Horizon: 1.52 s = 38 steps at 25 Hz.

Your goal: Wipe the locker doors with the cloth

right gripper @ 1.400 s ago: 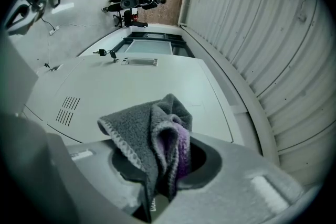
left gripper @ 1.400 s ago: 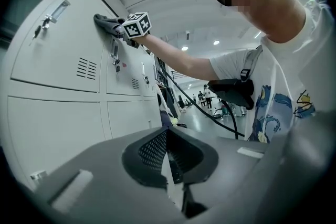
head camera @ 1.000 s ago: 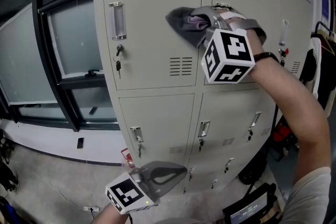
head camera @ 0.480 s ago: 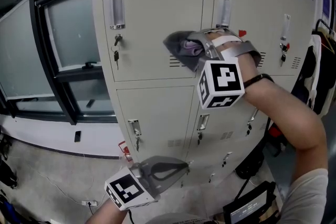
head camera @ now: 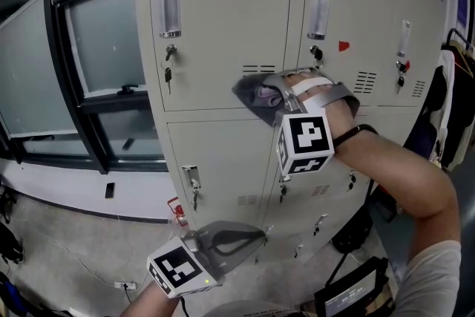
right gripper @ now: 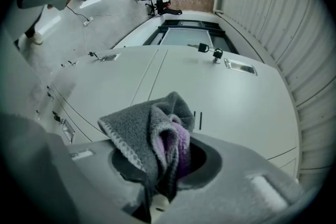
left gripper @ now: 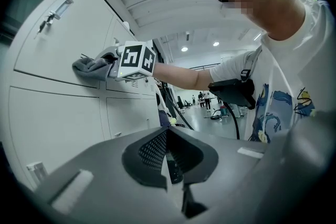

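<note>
Beige metal lockers (head camera: 215, 26) fill the head view. A grey cloth (head camera: 254, 96) with a purple inner fold is bunched against the lower right corner of the upper left door, just under its vent slots (head camera: 257, 70). My right gripper (head camera: 273, 96) is shut on the cloth (right gripper: 152, 131), pressing it to the door (right gripper: 236, 113). Low in front of the bottom lockers, my left gripper (head camera: 252, 237) hangs shut with nothing in it. From the left gripper view, the closed jaws of the left gripper (left gripper: 168, 162) point along the lockers, with the cloth (left gripper: 92, 65) and right arm above.
Each door has a clear handle (head camera: 168, 10) and a lock with a hanging key (head camera: 169, 54). A dark-framed window (head camera: 104, 48) stands left of the lockers. Cables lie on the concrete floor (head camera: 59, 249). A black bag (head camera: 352, 297) sits at lower right, and clothes hang at the right edge (head camera: 453, 100).
My right gripper has slid the cloth down the upper door, from its upper part to its lower edge by the vents. The left gripper has barely moved.
</note>
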Each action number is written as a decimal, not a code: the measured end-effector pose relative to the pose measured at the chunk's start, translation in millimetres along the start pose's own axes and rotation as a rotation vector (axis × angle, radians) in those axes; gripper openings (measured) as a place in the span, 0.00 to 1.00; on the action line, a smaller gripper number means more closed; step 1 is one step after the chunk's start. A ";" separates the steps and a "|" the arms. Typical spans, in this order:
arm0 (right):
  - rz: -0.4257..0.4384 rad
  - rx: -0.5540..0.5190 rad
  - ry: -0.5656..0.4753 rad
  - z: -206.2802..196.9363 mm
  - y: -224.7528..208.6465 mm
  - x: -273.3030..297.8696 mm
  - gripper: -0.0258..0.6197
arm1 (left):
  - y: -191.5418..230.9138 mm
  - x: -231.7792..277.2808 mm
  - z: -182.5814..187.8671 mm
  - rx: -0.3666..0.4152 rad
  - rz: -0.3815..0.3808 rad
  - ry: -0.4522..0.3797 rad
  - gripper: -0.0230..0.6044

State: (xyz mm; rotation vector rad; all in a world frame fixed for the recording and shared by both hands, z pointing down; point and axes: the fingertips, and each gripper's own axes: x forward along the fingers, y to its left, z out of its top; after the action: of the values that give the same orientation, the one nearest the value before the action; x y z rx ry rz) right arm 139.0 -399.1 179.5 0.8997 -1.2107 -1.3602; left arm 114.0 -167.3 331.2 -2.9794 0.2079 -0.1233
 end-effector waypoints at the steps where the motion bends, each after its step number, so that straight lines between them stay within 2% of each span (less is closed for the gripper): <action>1: 0.024 0.010 -0.005 1.6 7.1 0.6 0.18 | -1.0 -0.8 -0.1 -0.002 0.000 -0.001 0.04; 8: 0.175 0.051 -0.045 8.4 36.3 1.7 0.18 | -5.9 -5.8 -1.5 0.002 0.003 0.003 0.04; 10: 0.181 0.059 -0.073 11.5 31.2 -5.8 0.18 | -8.9 -7.2 -2.8 -0.002 0.002 -0.006 0.04; 14: 0.090 0.106 -0.136 17.3 -29.3 -29.2 0.18 | -10.2 -11.5 -0.8 -0.015 0.009 -0.016 0.04; 22: -0.195 0.160 -0.107 -11.6 -215.4 -58.0 0.18 | -8.7 -10.5 3.8 -0.005 0.011 -0.043 0.04; 26: -0.277 0.190 -0.098 -21.0 -286.5 -62.2 0.18 | -8.7 -10.9 3.2 -0.004 0.014 -0.036 0.04; 32: -0.311 0.211 -0.057 -31.0 -333.0 -48.0 0.18 | -9.3 -13.2 1.6 -0.010 0.023 -0.027 0.04; 38: -0.261 0.209 -0.036 -31.9 -311.9 -26.0 0.18 | -8.4 -13.4 -0.9 -0.016 0.024 -0.028 0.04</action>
State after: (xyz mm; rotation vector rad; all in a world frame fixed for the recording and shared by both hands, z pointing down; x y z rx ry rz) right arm 105.6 -400.8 -133.4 1.2194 -1.3152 -1.4775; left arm 101.7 -157.3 332.5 -2.9918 0.2421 -0.0770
